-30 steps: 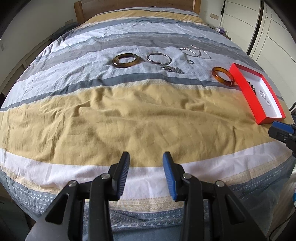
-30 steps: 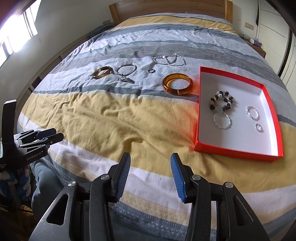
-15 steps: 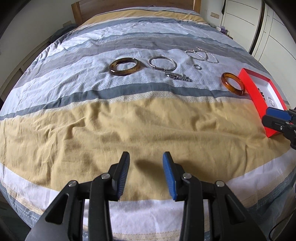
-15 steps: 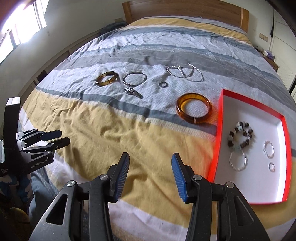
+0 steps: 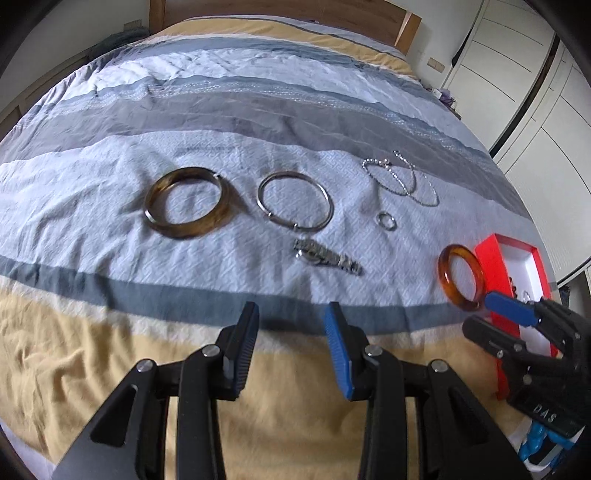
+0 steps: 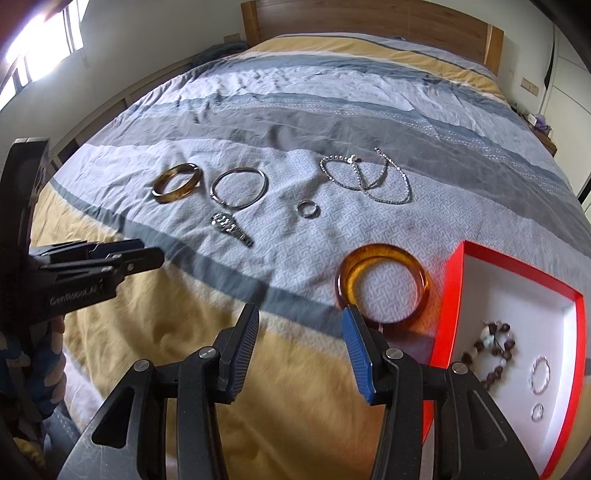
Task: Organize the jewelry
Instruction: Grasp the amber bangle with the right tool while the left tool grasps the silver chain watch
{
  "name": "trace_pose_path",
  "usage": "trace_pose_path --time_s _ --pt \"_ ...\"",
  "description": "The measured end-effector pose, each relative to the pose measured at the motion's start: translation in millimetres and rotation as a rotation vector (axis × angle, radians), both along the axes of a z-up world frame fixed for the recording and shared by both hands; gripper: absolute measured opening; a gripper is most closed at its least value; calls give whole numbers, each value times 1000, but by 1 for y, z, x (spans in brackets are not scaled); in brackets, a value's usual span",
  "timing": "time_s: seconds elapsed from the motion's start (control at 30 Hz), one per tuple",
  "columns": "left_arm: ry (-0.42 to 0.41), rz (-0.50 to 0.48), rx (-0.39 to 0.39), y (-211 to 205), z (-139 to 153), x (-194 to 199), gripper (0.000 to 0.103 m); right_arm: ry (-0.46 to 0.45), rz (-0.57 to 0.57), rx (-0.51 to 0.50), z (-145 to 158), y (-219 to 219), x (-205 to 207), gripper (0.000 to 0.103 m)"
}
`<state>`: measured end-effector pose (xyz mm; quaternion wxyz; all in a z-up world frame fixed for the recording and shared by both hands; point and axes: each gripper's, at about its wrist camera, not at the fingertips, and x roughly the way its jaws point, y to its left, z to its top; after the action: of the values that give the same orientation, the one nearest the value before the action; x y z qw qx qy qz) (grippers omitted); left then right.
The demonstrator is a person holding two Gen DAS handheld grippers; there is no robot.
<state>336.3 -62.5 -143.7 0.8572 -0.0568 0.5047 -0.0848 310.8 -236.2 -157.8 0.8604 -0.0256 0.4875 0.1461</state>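
Jewelry lies on the striped bedspread: a brown bangle, a silver bangle, a watch, a small ring, silver chains and an amber bangle. The amber bangle lies beside a red box with a white inside that holds a bead bracelet and small rings. My left gripper is open and empty, just short of the watch. My right gripper is open and empty, just short and left of the amber bangle.
The bed's wooden headboard stands at the far end. White wardrobe doors are on the right and a window on the left. The box lies near the bed's right edge.
Both grippers have moved forward over the bed toward the jewelry, which now looks much larger and nearer. Both stay open and empty.
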Motion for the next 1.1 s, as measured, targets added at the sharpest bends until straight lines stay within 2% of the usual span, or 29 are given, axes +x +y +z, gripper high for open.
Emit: trace_pose_path --time_s 0.3,0.37,0.57,0.63,0.67,0.7,0.8,1.1 --pt "61 75 -68 -18 -27 53 35 3 -12 2 -15 -5 31 47" --pt "73 83 -79 -21 -32 60 42 7 -12 3 -18 -5 36 47" --pt "50 42 -13 -30 -38 52 42 73 -29 11 -38 -5 44 47" --pt "44 33 -22 -27 -38 48 37 95 -30 17 -44 -5 43 46" --pt "38 33 -19 -25 -38 46 30 100 -29 18 -47 -3 42 45" --pt "34 32 -18 -22 -38 45 27 102 -26 21 -48 -2 41 38" --pt "26 26 -38 -14 -34 41 21 111 -28 56 -48 -1 40 11" --pt "-28 -15 -20 -1 -11 6 21 66 -10 149 -28 16 17 9"
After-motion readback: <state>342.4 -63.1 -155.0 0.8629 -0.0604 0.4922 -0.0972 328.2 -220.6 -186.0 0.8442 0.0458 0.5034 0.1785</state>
